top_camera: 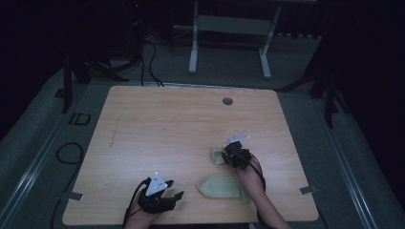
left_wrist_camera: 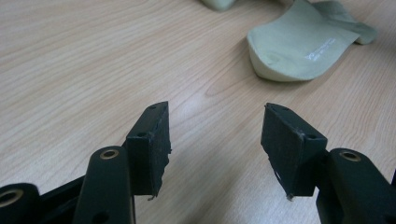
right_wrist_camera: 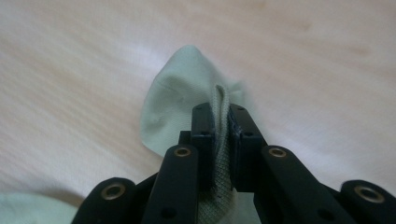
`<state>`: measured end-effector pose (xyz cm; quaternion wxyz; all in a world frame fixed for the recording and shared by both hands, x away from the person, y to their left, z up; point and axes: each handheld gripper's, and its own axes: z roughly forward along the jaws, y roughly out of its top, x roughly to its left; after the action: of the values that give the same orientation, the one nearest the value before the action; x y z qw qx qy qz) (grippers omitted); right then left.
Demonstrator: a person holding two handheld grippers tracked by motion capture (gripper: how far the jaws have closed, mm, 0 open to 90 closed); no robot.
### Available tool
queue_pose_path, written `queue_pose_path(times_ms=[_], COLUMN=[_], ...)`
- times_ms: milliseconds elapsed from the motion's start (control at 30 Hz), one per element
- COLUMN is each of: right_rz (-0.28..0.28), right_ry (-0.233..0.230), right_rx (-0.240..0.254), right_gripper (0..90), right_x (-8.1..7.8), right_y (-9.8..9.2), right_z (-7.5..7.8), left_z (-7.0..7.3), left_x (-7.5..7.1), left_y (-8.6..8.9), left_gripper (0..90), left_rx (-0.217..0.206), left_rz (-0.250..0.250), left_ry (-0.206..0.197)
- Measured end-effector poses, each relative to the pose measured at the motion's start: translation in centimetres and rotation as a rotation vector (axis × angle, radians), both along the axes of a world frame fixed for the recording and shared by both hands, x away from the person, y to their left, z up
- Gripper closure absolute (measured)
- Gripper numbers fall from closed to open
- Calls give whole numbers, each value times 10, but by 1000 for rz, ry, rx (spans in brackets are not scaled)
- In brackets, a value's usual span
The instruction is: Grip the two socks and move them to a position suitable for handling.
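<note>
Pale wood tabletop (top_camera: 167, 124) in a dark room

Lower right, the right gripper (right_wrist_camera: 219, 130) pinches a green sock (right_wrist_camera: 180, 93); lower left, the left gripper (left_wrist_camera: 215, 135) is half open, empty.

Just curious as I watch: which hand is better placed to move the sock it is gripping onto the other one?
Probably right. The right gripper is shut on the sock, beside the flat sock. The left gripper is open, holding nothing.

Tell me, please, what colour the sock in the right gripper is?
Pale green sock, clearest in the right gripper view.
</note>
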<state>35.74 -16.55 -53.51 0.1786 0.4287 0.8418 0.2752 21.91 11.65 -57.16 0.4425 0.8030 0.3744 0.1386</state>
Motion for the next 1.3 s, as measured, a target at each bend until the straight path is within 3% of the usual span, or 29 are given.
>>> queue_pose_path(times_ms=[133, 200, 333, 633, 733, 833, 967, 1200, 1300], right_rz=[13, 28, 55, 7, -2, -16, -2, 66, 79], right_ry=[10, 9, 17, 26, 40, 34, 22, 50, 71], right_rx=[-20, -25, -42, -15, 18, 67, 82, 35, 11], right_gripper=[769, 656, 574, 494, 443, 457, 496, 610, 660], right_x=[-6, -10, -13, -6, -2, 0, -6, -20, -20], right_y=[2, 5, 11, 25, 28, 24, 16, 8, 8], right_z=[-15, -16, -15, -17, -17, -11, -1, -5, -11], left_z=[3, 4, 7, 16, 20, 25, 31, 34, 29], left_x=[3, 6, 10, 30, 37, 46, 57, 78, 88], left_y=[-1, -2, -6, -15, -18, -24, -37, -74, -90], left_gripper=[420, 420, 420, 421, 421, 440, 530, 762, 859], left_rx=[-5, -4, 4, 15, 12, 25, 76, 161, 197], left_rz=[1, -5, -13, -15, -12, -10, -37, -100, -128], left_ry=[-6, -5, -11, -20, -24, -34, -66, -110, -94])
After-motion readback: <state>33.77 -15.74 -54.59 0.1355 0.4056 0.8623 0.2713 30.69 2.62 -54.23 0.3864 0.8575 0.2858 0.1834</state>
